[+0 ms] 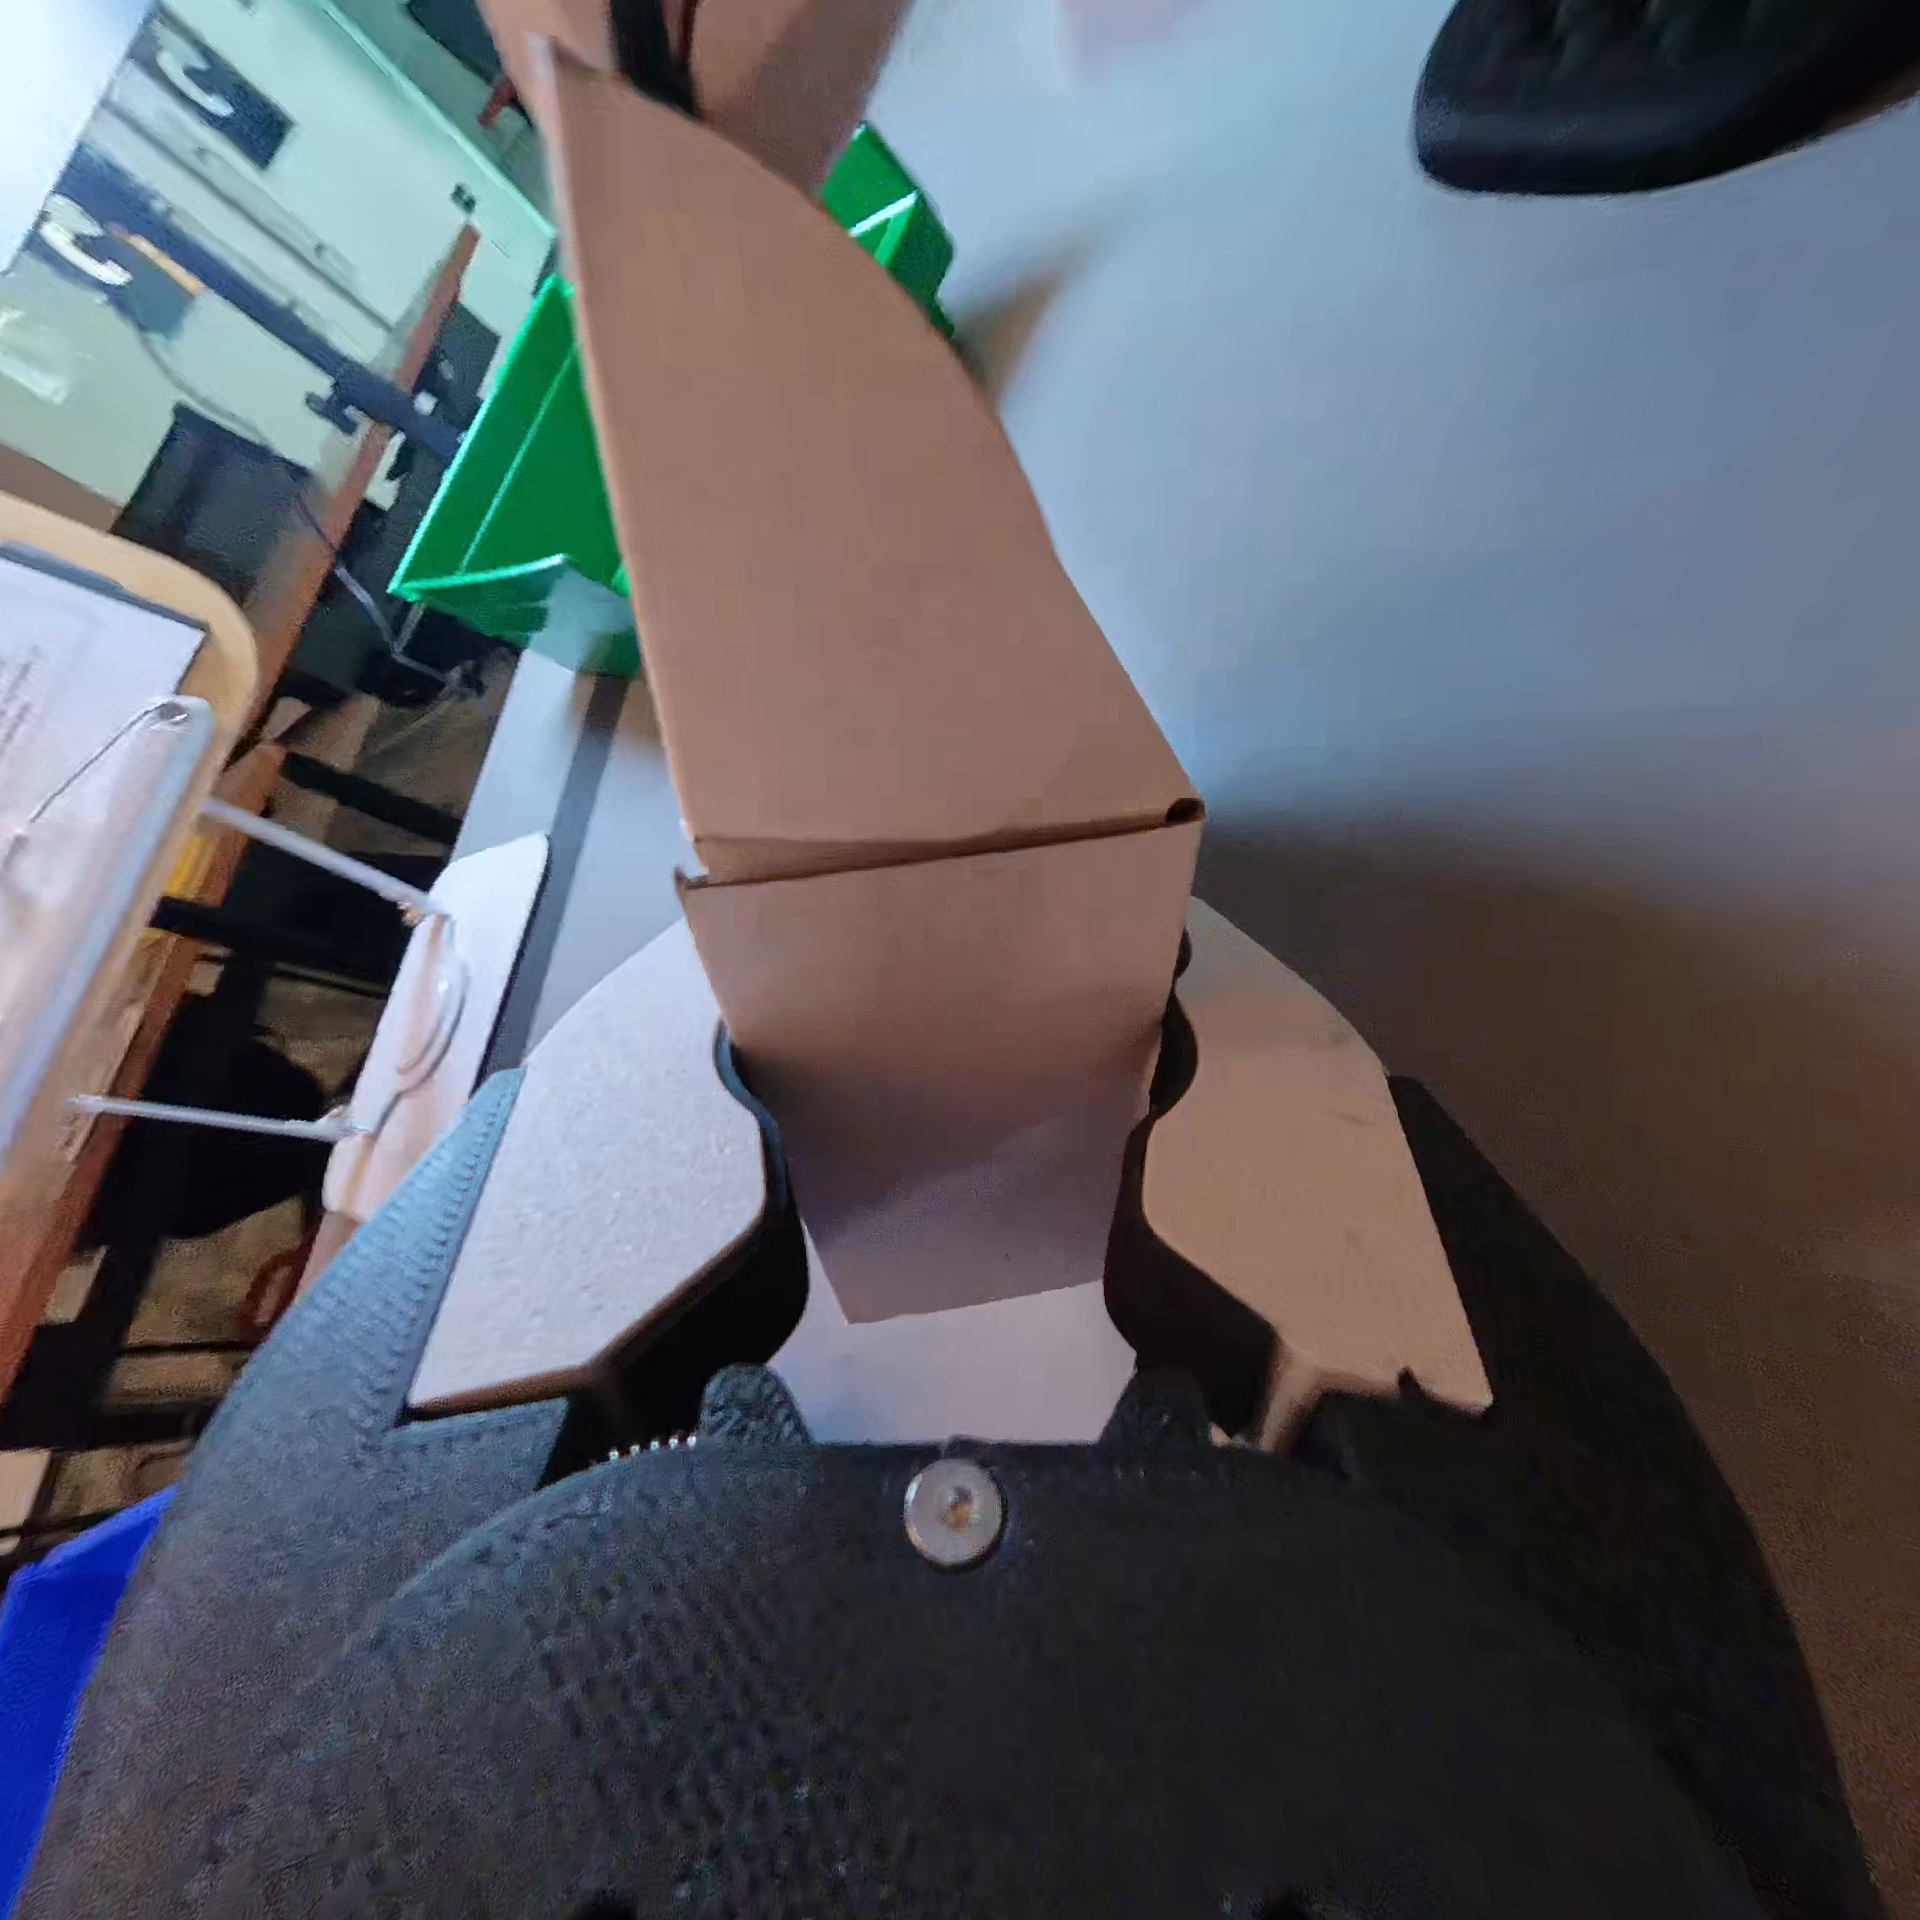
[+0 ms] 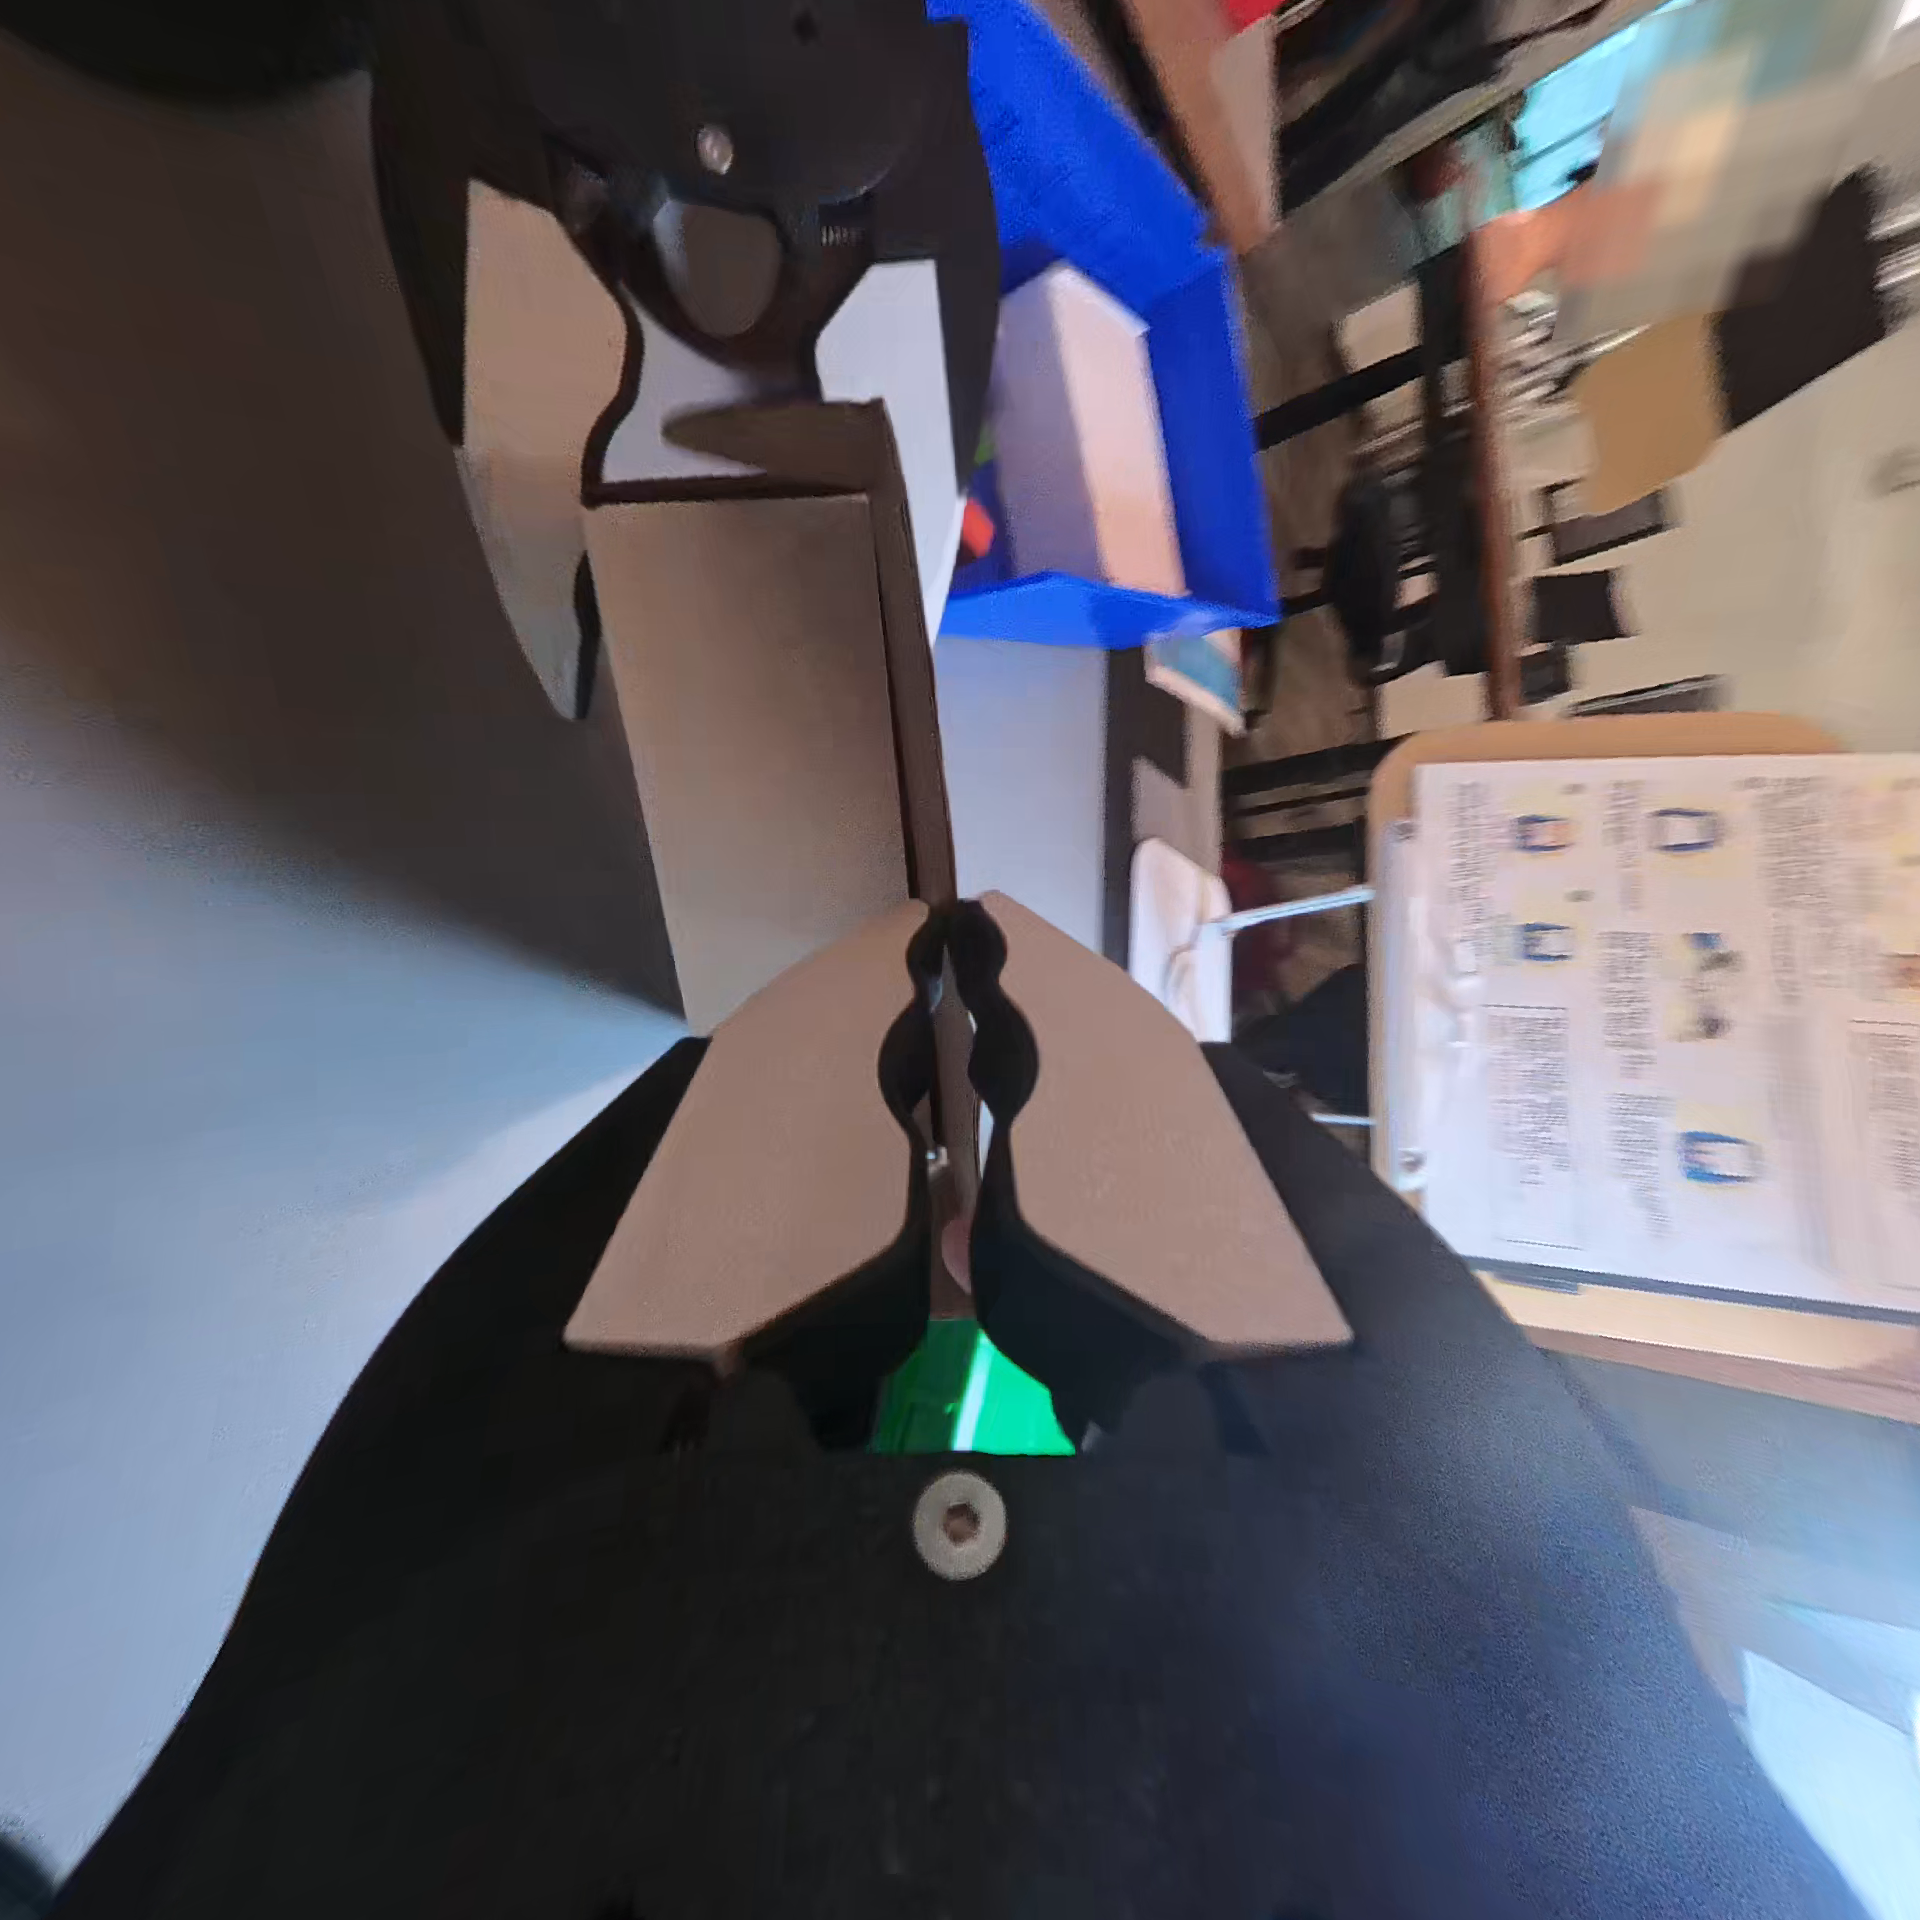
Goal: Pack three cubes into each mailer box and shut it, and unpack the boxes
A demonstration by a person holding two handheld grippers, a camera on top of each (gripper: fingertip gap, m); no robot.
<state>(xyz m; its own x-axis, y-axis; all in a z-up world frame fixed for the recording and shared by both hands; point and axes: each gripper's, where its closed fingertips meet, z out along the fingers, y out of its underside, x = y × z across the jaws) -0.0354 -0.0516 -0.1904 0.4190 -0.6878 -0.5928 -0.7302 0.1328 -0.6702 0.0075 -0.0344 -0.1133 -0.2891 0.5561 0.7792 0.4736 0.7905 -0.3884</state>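
A brown cardboard mailer box (image 1: 883, 623) is held off the grey table (image 1: 1507, 571) between both grippers, lid closed down. My left gripper (image 1: 956, 1060) is shut on one end of the box, one finger on each side wall. My right gripper (image 2: 951, 935) is shut on a thin cardboard edge at the other end of the box (image 2: 758, 727). The left gripper (image 2: 727, 499) shows at the top of the right wrist view, clamping the far end. No cubes show in or near the box.
A green bin (image 1: 499, 499) sits at the table's edge beyond the box. A blue bin (image 2: 1122, 260) holds a white box (image 2: 1081, 436). A printed sheet in a stand (image 2: 1662, 1018) rests on a wooden table. A black object (image 1: 1662, 83) lies on the far table. Left tips to right tips: about 10 cm.
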